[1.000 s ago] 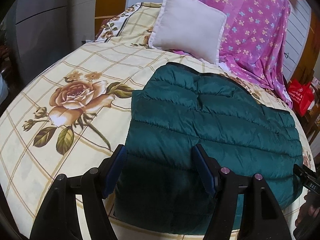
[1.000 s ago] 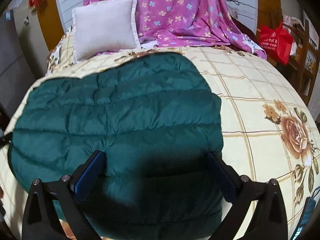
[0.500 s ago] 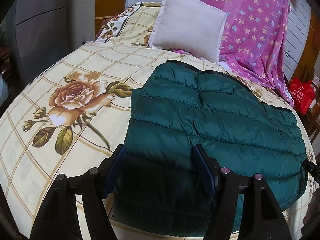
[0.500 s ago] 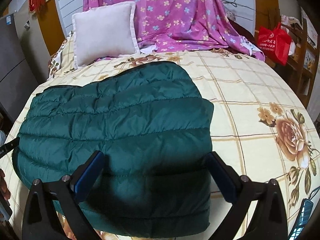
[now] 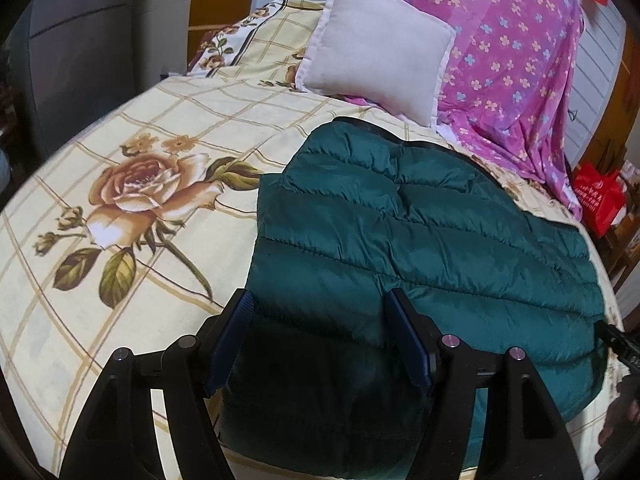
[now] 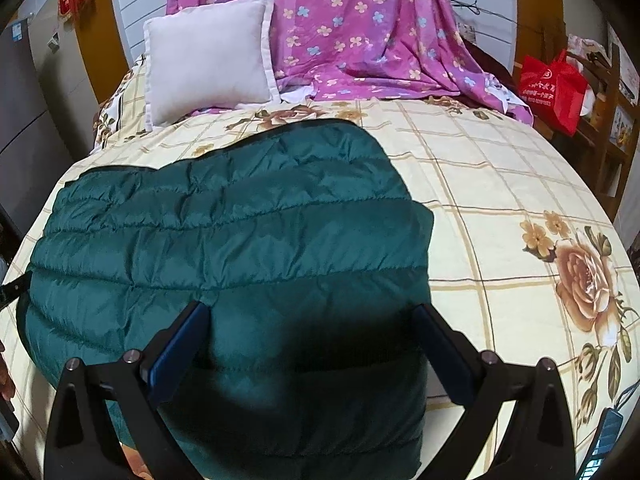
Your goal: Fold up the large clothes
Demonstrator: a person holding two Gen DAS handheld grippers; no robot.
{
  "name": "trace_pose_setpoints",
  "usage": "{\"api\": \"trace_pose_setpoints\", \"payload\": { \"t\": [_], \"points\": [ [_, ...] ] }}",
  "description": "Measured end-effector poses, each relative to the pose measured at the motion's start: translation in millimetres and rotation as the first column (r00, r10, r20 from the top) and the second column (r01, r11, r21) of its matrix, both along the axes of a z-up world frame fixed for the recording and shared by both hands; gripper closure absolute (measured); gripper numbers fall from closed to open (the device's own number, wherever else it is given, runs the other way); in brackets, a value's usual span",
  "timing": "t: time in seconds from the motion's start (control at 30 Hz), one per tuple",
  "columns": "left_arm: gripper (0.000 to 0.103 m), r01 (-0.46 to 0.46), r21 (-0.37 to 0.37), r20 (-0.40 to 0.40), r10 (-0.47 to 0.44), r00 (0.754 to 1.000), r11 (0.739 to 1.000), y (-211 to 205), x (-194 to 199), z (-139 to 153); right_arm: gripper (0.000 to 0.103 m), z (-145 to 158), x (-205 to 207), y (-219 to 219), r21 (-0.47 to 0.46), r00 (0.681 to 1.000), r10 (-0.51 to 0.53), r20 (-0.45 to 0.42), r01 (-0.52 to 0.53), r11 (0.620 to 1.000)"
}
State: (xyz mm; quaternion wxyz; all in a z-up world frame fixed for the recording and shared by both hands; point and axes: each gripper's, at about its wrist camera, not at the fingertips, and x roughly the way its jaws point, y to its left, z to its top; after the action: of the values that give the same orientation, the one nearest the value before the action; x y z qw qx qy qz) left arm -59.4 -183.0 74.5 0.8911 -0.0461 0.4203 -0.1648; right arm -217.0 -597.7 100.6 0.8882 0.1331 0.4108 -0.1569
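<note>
Jacket (image 5: 420,240) flat on bedspread (image 5: 120,300), beneath both released claws, left claw (image 5: 320,312), right claw (image 6: 312,320).

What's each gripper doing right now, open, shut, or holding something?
Left gripper: open, fingers apart above the green puffer jacket, holding nothing.
Right gripper: open, fingers wide above the same jacket, holding nothing.

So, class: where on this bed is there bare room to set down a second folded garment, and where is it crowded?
Free: the cream checked bedspread left of the dark green quilted puffer jacket, around the printed rose; likewise the stretch on its right. Crowded: the head end, with the pale square cushion and pink flowered sheet.
</note>
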Motion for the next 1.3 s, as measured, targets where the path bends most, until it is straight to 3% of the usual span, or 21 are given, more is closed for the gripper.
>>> {"api": "trace_pose_setpoints", "payload": {
  "t": [0.17,0.37,0.63,0.77,0.93,1.1,1.3],
  "points": [
    [0.047,-0.013,-0.149,-0.069,0.003,0.998,0.989,21,17,-5,0.000,-4,8,-15,0.043,1.000,-0.001,0.009,0.001,0.999],
    [0.036,-0.051,-0.305,-0.202,-0.012,0.979,0.951,34,42,-31,0.000,-30,24,-50,0.228,0.999,-0.022,0.027,0.016,0.974],
    [0.026,-0.064,-0.379,-0.266,-0.043,0.963,0.923,32,54,-50,0.000,-46,41,-64,0.293,0.999,0.038,0.025,-0.044,0.955],
    [0.026,-0.059,-0.384,-0.267,-0.050,0.962,0.921,32,55,-50,0.000,-26,33,-68,0.195,0.998,0.031,0.059,-0.042,0.980],
    [0.024,-0.058,-0.385,-0.251,-0.043,0.967,0.921,34,53,-51,0.000,-39,36,-80,0.305,0.998,0.052,0.027,-0.058,0.951],
    [0.021,-0.041,-0.387,-0.220,-0.050,0.974,0.921,31,52,-52,0.000,-56,45,-89,0.395,0.996,0.074,0.050,-0.087,0.915],
    [0.020,-0.025,-0.383,-0.209,-0.061,0.976,0.923,29,53,-52,0.000,-56,50,-86,0.372,0.996,0.083,0.027,-0.087,0.924]
  ]
}}
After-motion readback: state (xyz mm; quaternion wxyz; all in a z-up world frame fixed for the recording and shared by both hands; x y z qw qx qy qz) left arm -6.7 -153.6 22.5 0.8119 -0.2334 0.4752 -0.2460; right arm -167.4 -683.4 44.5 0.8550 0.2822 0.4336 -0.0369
